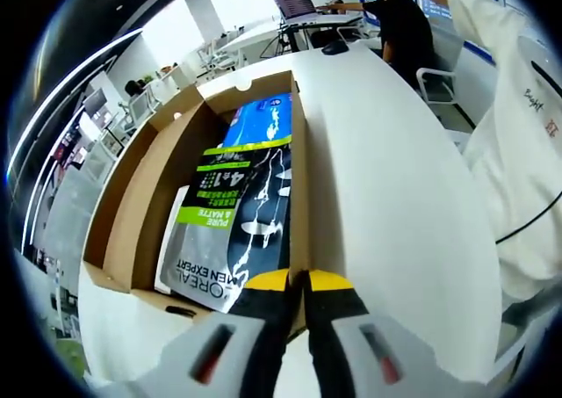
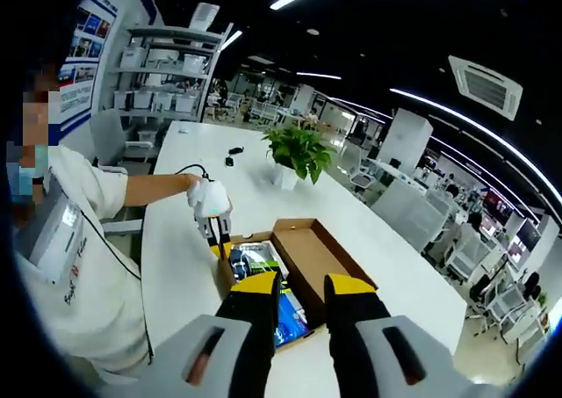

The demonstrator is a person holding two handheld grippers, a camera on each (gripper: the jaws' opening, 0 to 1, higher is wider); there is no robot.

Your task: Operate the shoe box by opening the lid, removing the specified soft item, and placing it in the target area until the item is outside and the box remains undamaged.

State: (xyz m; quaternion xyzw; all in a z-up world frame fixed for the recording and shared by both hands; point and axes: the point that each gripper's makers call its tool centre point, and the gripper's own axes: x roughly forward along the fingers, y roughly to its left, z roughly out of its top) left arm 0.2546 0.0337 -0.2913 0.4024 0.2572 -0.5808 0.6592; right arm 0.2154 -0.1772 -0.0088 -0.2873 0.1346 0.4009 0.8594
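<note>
Yellow-tipped jaws of my left gripper (image 1: 299, 284) rise from the bottom centre of the left gripper view, pressed together on the near right wall of the shoe box (image 1: 132, 213), just beside the lower edge of the pouch (image 1: 233, 218). At the left of that frame the box lies open, its lid folded out toward the left edge. The pouch lies inside along the right wall, grey and black with a green band, and a blue packet (image 1: 259, 121) lies beyond it toward the upper centre. The white table (image 1: 386, 205) fills the right of the frame, and my white sleeve (image 1: 518, 126) runs down the right edge.

In the right gripper view, my right gripper (image 2: 301, 285) at the bottom centre has its jaws parted with nothing between them, held above the table (image 2: 176, 249). Just above them sits the open box (image 2: 307, 253), with the other gripper (image 2: 215, 231) at its left wall. A potted plant (image 2: 294, 156) stands in the upper centre.
</note>
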